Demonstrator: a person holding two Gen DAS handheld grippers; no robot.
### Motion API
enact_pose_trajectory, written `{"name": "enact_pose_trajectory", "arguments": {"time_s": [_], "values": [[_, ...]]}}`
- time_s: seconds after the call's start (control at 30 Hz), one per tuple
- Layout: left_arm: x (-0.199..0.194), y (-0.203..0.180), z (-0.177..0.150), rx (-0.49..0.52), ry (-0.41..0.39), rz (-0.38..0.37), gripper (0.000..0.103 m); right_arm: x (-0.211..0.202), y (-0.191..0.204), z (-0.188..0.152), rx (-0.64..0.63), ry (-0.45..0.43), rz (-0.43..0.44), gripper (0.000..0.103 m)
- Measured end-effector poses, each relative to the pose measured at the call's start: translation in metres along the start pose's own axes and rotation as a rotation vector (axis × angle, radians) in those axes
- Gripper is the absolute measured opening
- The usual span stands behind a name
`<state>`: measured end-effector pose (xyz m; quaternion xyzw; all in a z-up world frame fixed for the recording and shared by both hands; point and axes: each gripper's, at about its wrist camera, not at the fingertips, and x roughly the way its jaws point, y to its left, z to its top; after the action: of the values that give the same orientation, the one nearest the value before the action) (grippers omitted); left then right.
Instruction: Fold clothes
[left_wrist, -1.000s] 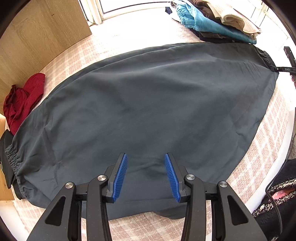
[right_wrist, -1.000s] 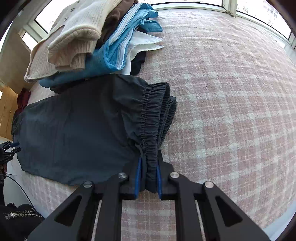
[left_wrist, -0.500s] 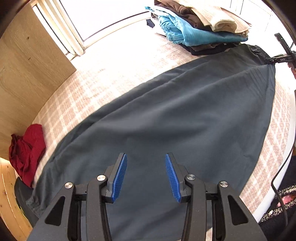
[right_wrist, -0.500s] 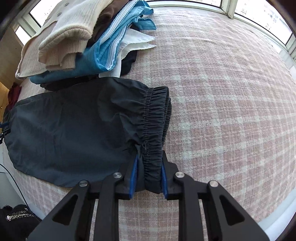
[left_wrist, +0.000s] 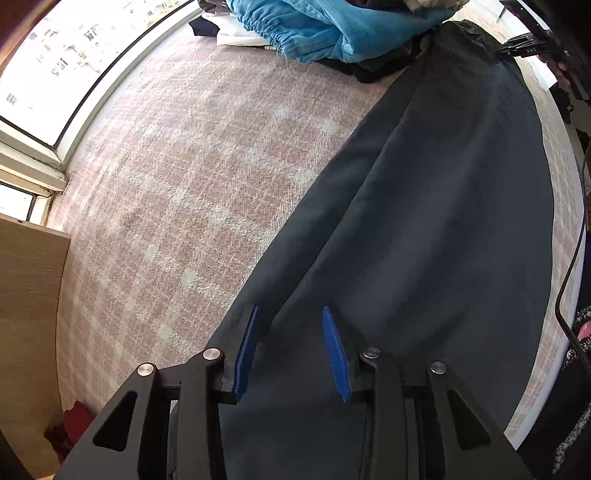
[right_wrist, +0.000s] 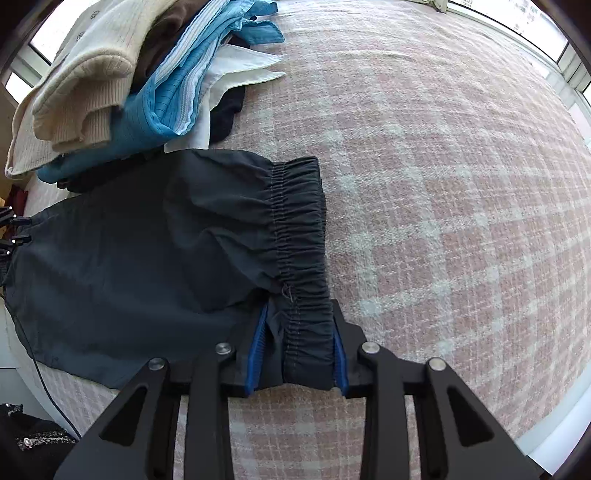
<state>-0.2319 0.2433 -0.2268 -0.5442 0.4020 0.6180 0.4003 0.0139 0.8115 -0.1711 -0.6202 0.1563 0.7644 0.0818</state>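
Observation:
Dark grey trousers (left_wrist: 443, 206) lie spread on the pink plaid bed cover (left_wrist: 207, 155). My left gripper (left_wrist: 291, 332) is open just above the cloth near its left edge, holding nothing. In the right wrist view the elastic waistband (right_wrist: 299, 236) lies between the blue pads of my right gripper (right_wrist: 300, 328), whose jaws have parted and stand open around it. The trousers (right_wrist: 122, 258) run off to the left. My right gripper also shows far off in the left wrist view (left_wrist: 524, 46).
A stack of folded clothes (right_wrist: 110, 85), cream, brown, blue and white, sits beside the waistband and shows in the left wrist view (left_wrist: 332, 29). A wooden panel (left_wrist: 26, 332) and a red garment (left_wrist: 74, 421) are at the left. A black cable (left_wrist: 572, 258) hangs at the bed's right edge.
My left gripper has swung toward the trousers' far left edge, staying open. My right gripper's jaws have opened around the waistband, which has settled on the cover.

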Motion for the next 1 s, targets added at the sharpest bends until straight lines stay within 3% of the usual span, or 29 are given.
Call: {"name": "enact_pose_trajectory", "arguments": {"time_s": [0.07,0.17,0.37,0.43,0.47,0.67,0.83,1.0], "values": [[0.0,0.0,-0.002,0.019,0.01,-0.004,0.021,0.0,-0.003,0.002,-0.002,0.008,-0.005,0.031],[0.002,0.001,-0.004,0.039,0.027,-0.007,0.025,-0.001,-0.008,0.004,-0.008,0.013,-0.015,0.033],[0.008,0.006,-0.003,0.045,0.059,-0.049,0.02,0.019,0.007,0.033,-0.008,0.017,-0.021,0.034],[0.006,0.003,-0.003,0.042,0.052,-0.044,0.003,0.034,0.022,0.05,-0.007,0.017,-0.019,0.034],[0.005,0.002,-0.004,0.04,0.047,-0.042,0.001,0.034,0.02,0.051,-0.009,0.016,-0.019,0.034],[-0.029,0.014,-0.004,-0.003,-0.052,0.002,0.001,0.033,0.009,0.056,-0.003,0.012,-0.014,0.034],[-0.012,0.028,-0.001,-0.037,-0.029,0.009,0.001,0.041,0.01,0.074,0.01,0.012,-0.001,0.037],[-0.006,0.025,0.0,-0.051,-0.017,0.049,0.019,0.032,-0.006,0.087,0.048,-0.013,0.055,0.037]]}}
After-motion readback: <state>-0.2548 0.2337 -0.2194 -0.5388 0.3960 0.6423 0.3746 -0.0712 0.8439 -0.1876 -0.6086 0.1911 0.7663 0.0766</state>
